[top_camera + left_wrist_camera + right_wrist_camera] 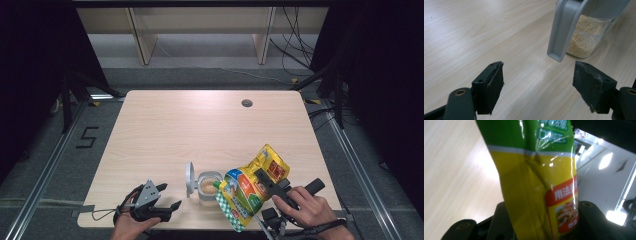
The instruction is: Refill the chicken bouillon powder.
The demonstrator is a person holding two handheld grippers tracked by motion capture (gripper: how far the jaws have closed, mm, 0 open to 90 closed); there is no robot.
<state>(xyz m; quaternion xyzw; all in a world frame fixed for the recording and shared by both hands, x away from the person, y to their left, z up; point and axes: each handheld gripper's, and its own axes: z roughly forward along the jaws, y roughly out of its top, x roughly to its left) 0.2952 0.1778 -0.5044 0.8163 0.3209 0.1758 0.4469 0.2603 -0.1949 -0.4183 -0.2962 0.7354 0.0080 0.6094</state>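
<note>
A yellow and green seasoning pouch [252, 187] hangs tilted over a clear jar [208, 188] that is partly full of beige granules, its grey lid [189, 179] flipped open to the left. My right gripper [267, 184] is shut on the pouch; in the right gripper view the pouch [541, 182] stands between both black jaws. My left gripper [167, 195] lies low at the table's front left, open and holding nothing. In the left gripper view the jar [587, 37] and its lid [562, 30] stand just ahead of the open left gripper [539, 87].
The light wooden table [200, 125] has a round cable hole [246, 103] at its far right. Dark floor rails run along both sides, and wooden shelf legs and cables stand behind the table.
</note>
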